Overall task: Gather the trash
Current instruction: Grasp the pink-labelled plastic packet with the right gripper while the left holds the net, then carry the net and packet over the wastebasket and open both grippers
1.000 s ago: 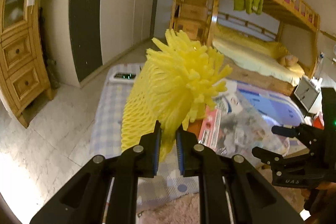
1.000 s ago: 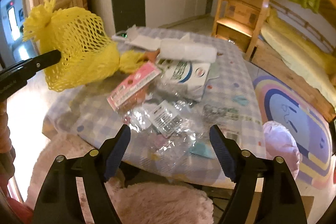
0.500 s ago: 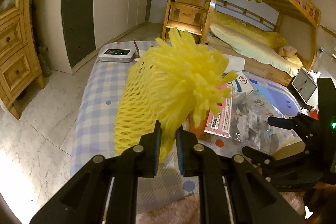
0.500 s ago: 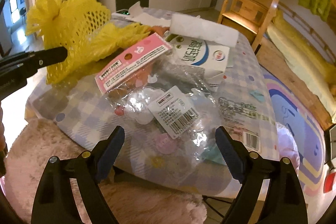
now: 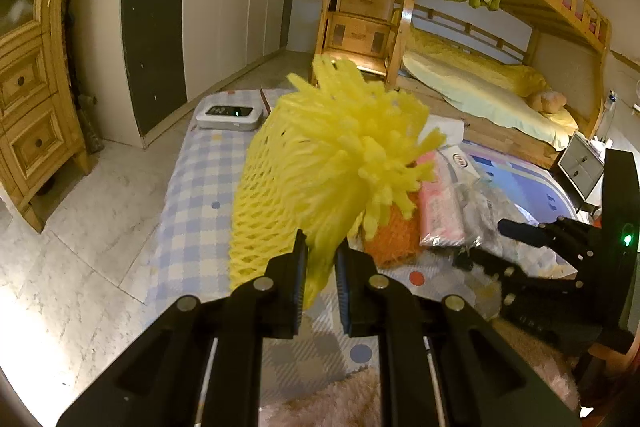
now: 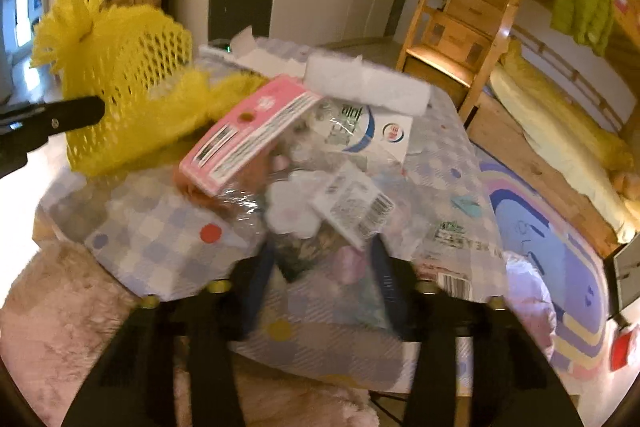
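Now the left gripper (image 5: 321, 259) is clenching the lower edge of a yellow foam net (image 5: 320, 163), and it is holding this net above the checked tablecloth (image 5: 192, 203) of a low table; in the left wrist view the net is filling the middle, with its frayed end pointing toward 1 o'clock. In the right wrist view the same net (image 6: 120, 87) is sitting at 10 o'clock, with one black finger of the left gripper crossing in front of it. The right gripper (image 6: 320, 275) has just been closing, and its blue pads (image 6: 256, 283) are standing on both sides of a crumpled clear plastic bag (image 6: 304, 227) with a white barcode label (image 6: 354, 205); the picture is blurred there, so I cannot tell if the pads are already pressing the bag. This bag is lying near the front edge of the table, at 6 o'clock from the other trash. A pink card packet (image 6: 248, 135) is lying just beside the bag at 11 o'clock, a white carton with blue print (image 6: 372, 135) at 1 o'clock, and a white foam piece (image 6: 364, 87) is resting behind them. An orange net (image 5: 394, 239) is lying under the yellow one in the left wrist view, and a small white device (image 5: 230, 115) is standing at the far end of the table. A pink fluffy rug (image 6: 60, 307) is showing below the table edge.
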Demonstrator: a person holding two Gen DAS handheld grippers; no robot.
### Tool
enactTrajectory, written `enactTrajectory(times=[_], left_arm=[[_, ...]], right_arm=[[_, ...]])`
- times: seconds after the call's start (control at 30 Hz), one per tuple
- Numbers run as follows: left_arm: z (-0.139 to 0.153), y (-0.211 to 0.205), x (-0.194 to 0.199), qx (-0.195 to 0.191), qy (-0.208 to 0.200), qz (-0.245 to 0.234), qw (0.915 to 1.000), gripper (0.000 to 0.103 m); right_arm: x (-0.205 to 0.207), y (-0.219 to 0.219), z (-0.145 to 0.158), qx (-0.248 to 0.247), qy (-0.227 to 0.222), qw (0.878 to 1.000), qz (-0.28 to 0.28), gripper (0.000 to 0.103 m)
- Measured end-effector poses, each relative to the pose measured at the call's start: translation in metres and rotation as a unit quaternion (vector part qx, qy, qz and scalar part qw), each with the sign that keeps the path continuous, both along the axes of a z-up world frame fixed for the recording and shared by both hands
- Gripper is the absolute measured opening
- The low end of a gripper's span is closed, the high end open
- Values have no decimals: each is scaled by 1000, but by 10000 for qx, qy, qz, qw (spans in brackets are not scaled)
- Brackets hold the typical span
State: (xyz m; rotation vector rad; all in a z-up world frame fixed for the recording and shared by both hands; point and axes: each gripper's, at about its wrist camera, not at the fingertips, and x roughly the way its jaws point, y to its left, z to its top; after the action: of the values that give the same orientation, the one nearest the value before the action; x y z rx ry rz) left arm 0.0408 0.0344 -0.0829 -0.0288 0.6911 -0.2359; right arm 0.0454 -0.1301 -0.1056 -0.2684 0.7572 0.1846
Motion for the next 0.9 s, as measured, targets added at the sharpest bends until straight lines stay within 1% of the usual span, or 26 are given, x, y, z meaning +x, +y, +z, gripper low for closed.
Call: enactTrajectory(times=[0.03, 0.07, 0.1, 0.17, 0.4, 0.57, 0.6, 0.73, 0.8, 0.9], left_arm=[[3, 0, -1, 1, -31, 6, 10000, 12], [6, 1, -3, 1, -67, 14, 10000, 12], [10, 1, -5, 5, -110, 26, 9999, 12], [17, 1, -9, 18, -194, 50, 9998, 12], [47, 1, -25, 2, -539, 92, 9985, 12], [86, -5, -42, -93, -1019, -79, 9947, 12], [96, -9, -46, -136, -1149, -174, 9931, 12], [121, -33, -52, -261, -1422, -552, 9880, 12], [129, -55, -48, -380, -1463, -854, 9848, 12], [131, -90, -39, -486, -1455, -1257, 9801, 12]], right_arm=[[-2, -2, 5, 70, -70, 9999, 42, 24], [-3, -4, 9, 107, -128, 9998, 62, 10], [-4, -6, 14, 157, -199, 9997, 69, 3], [-5, -11, 23, 303, -290, 9991, 80, 0], [-12, -36, 66, 973, -656, 9931, 85, 0], [-22, -57, 93, 1447, -852, 9858, 5, 0], [-24, -60, 96, 1503, -884, 9847, -26, 0], [-34, -83, 109, 1683, -1085, 9794, -268, 0], [-40, -99, 112, 1804, -1141, 9760, -433, 0], [-47, -128, 117, 1783, -1235, 9733, -755, 0]])
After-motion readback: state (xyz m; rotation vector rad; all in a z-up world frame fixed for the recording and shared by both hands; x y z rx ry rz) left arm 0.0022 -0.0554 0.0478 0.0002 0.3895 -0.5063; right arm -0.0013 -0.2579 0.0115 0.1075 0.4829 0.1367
